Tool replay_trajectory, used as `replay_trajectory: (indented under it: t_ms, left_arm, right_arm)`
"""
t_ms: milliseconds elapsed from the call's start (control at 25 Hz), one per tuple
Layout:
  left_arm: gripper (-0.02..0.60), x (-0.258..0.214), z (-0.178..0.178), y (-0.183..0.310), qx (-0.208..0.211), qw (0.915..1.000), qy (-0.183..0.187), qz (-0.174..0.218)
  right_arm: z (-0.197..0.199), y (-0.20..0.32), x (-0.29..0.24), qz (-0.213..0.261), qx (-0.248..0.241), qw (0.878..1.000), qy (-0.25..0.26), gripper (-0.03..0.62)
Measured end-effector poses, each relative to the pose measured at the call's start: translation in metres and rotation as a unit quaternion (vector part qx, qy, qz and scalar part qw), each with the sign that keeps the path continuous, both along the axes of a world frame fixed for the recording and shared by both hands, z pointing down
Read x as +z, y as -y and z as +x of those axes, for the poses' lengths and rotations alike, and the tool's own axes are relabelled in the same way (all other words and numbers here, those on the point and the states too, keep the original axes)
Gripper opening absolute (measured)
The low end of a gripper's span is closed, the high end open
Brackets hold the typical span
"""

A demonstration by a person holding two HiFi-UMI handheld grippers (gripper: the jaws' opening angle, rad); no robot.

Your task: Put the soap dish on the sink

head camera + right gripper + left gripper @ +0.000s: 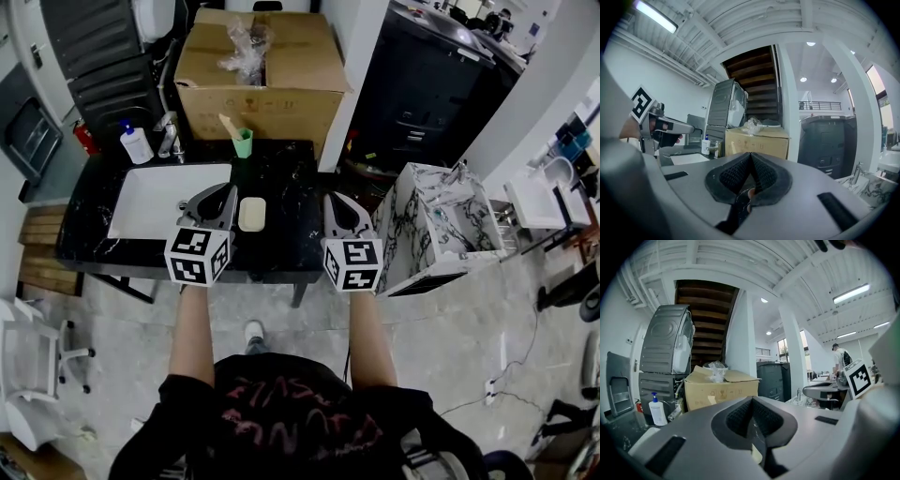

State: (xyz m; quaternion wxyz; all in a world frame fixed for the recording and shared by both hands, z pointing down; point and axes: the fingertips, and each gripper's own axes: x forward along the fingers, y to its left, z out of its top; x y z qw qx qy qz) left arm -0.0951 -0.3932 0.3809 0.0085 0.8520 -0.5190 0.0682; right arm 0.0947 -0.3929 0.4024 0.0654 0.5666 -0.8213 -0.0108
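Both claws shut, nothing between the jaws. Left claw (221, 195) and right claw (338, 204) are held side by side over the front of the black tabletop (281, 253). Soap dish (251, 214) lies flat on the tabletop between them, just right of the white sink basin (155, 199) and close beside the left claw; nothing is gripping it. At the back edge: pump bottle (137, 143), faucet (169, 136), green cup (243, 142). Cardboard box (258, 80) behind the tabletop, marble-pattern cabinet (436, 225) off to the right.
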Motion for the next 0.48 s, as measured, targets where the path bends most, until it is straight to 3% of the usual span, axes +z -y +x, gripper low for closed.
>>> replay_trajectory:
  t_ms: [480]
  left_arm:
    - [0.014, -0.0050, -0.0022, -0.0024, -0.012, 0.9998, 0.003, 0.013]
  right_arm:
    - [0.0033, 0.0008, -0.0053, 0.007, -0.001, 1.000, 0.000, 0.012]
